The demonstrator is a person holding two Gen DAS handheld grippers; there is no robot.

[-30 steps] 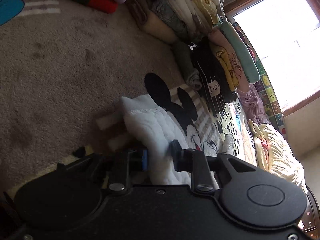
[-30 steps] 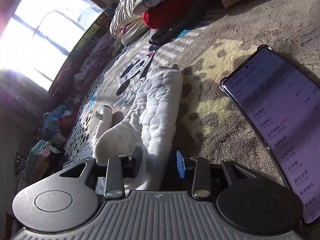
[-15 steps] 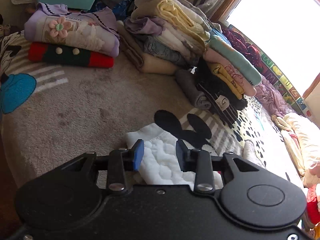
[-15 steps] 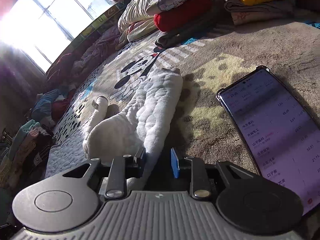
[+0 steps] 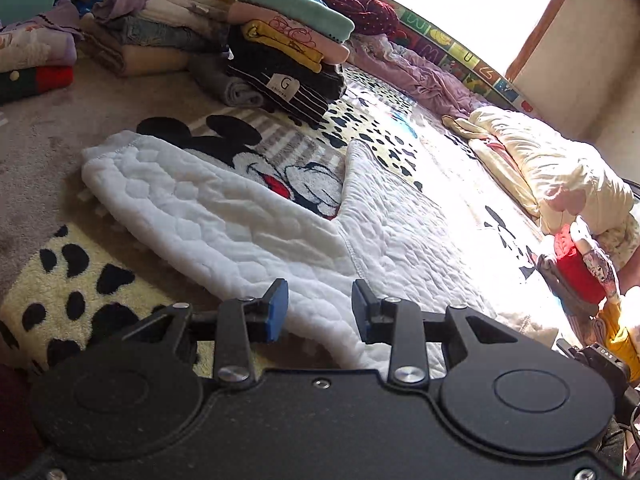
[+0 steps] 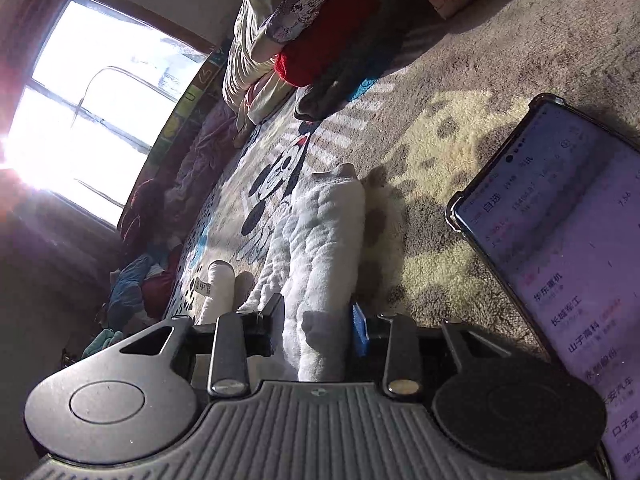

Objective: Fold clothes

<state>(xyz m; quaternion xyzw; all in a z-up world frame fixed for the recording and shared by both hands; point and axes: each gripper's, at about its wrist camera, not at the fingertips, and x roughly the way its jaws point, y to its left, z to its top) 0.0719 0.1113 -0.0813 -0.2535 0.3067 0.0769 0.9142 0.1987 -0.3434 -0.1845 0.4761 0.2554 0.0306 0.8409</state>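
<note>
Cartoon-mouse rug [image 5: 60, 280], grey with yellow spotted patches. White quilted garment [image 5: 248, 224] spread on it, centre. Folded clothes stacks [image 5: 280, 52] at 11 o'clock; window [image 6: 100, 100] at 10. Phone [image 6: 560, 240] at 3. Left gripper [image 5: 320, 304] and right gripper [image 6: 318, 320]: jaws wide, garment between.

The quilted white garment [image 5: 248, 216] lies on a grey plush blanket [image 5: 36, 132] printed with a black-eared cartoon mouse and black-spotted cream patches. A folded black striped top [image 5: 280, 80] sits under yellow, pink and mint layers.
</note>
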